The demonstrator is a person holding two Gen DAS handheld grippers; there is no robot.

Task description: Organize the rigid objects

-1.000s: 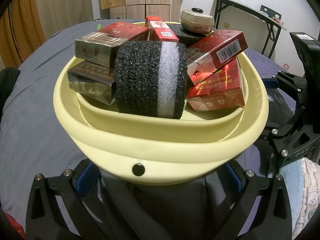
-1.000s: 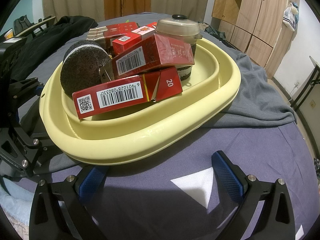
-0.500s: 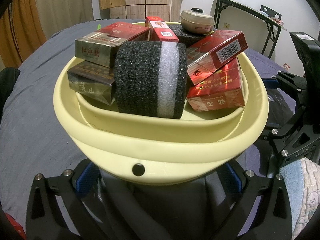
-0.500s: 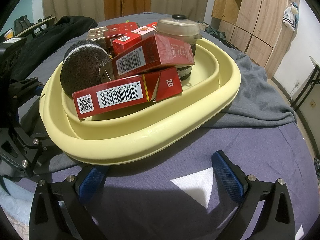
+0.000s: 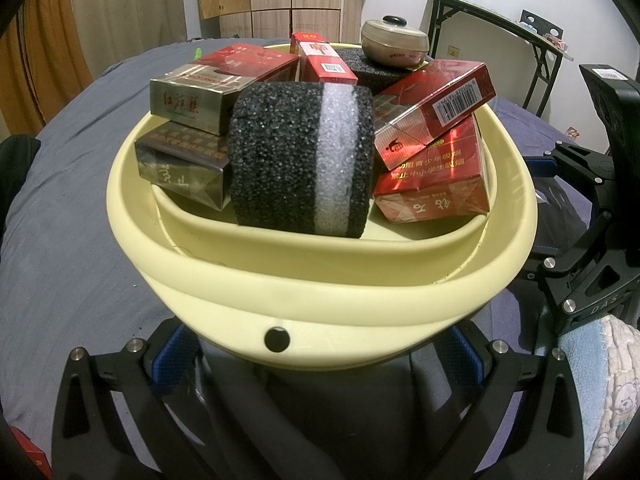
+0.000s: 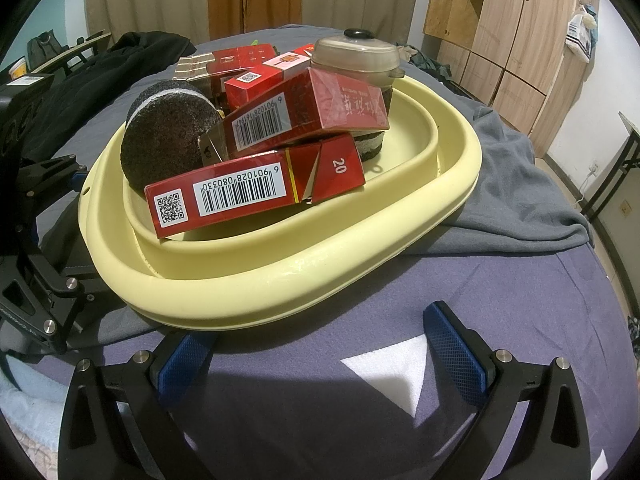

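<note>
**Loaded basin, two idle grippers**

Both tools sit released: the left gripper (image 5: 316, 356) has its blue pads spread wide at the near edge of the yellow basin (image 5: 320, 300), the rim lying between and above them without either pad visibly pressing it, and the right gripper (image 6: 320, 352) stands spread over the grey bedsheet (image 6: 500, 280) at the basin's right edge, gripping nothing.

Inside the basin the goods are heaped rather than ordered. A black foam roll (image 5: 300, 160) with a white band stands on its curved side at the near edge. To its left two brown-gold packs (image 5: 188, 136) are stacked; to its right a red pack (image 5: 434, 108) leans tilted on a larger red carton (image 5: 434, 180). At the far edge a small lidded pot (image 5: 394, 42) perches on a second foam roll.

My judgement: the heap is the hazard. Any lift or nudge of the soft-bedded basin could tip the leaning pack, set the near roll rolling, or send the pot sliding off its foam perch.
</note>
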